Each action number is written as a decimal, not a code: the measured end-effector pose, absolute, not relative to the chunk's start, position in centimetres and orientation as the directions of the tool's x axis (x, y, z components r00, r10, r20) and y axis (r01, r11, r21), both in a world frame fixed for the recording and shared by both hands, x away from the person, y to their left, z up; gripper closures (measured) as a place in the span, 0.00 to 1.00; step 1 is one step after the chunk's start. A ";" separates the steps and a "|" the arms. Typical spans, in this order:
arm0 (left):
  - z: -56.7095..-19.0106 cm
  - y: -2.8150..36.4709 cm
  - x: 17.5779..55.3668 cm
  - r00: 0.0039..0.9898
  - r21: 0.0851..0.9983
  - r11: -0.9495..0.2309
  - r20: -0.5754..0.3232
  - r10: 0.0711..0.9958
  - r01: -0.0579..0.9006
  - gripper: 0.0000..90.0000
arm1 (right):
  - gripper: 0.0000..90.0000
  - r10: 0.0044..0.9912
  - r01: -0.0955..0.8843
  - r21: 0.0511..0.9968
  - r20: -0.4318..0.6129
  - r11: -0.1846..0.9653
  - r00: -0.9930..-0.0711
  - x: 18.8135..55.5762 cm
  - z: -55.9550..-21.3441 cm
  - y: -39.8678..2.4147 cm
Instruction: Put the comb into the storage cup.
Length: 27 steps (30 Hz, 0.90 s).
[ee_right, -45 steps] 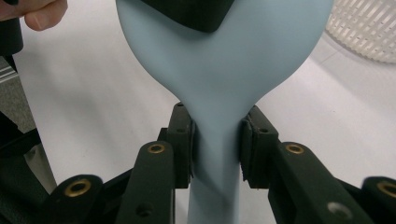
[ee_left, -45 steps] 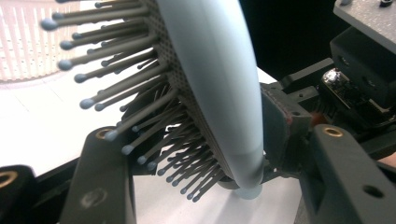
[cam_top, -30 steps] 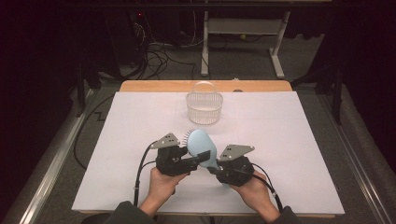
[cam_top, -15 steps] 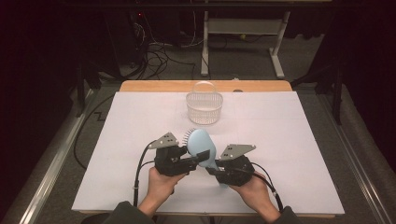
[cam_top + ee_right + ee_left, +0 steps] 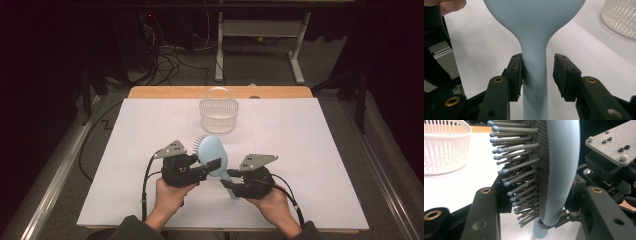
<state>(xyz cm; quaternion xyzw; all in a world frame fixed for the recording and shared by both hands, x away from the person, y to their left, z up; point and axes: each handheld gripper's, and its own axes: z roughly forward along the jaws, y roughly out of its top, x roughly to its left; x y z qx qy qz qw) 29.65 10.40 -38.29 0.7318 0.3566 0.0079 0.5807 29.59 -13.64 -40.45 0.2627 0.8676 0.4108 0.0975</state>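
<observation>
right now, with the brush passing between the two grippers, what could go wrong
1. The right gripper has just been opening; its right pad stands clear of the hairbrush handle, so the left gripper alone may carry it.
2. The left gripper clamps the head across the bristles, a springy hold that could let the brush twist or slip.
3. A dropped brush could miss the white basket, which stands farther off.

A lab — cable tangle [image 5: 170,55], white-covered bench [image 5: 310,150].
</observation>
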 end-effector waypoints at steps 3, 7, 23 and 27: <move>-38.2 10.4 29.6 0.747 0.858 -0.072 -0.398 0.532 0.508 0.56 | 0.63 0.535 0.371 0.770 0.046 0.519 -0.844 29.5 -40.5 -13.8; -38.0 10.5 29.5 0.748 0.863 -0.074 -0.388 0.538 0.500 0.56 | 0.60 0.537 0.369 0.784 0.055 0.499 -0.842 29.5 -40.5 -14.2; -37.6 11.1 29.4 0.747 0.875 -0.066 -0.368 0.553 0.480 0.56 | 0.50 0.563 0.377 0.828 0.091 0.416 -0.822 29.2 -39.9 -16.9; -37.5 11.3 29.4 0.745 0.876 -0.063 -0.368 0.557 0.479 0.56 | 0.48 0.576 0.378 0.833 0.089 0.404 -0.812 29.2 -39.8 -17.5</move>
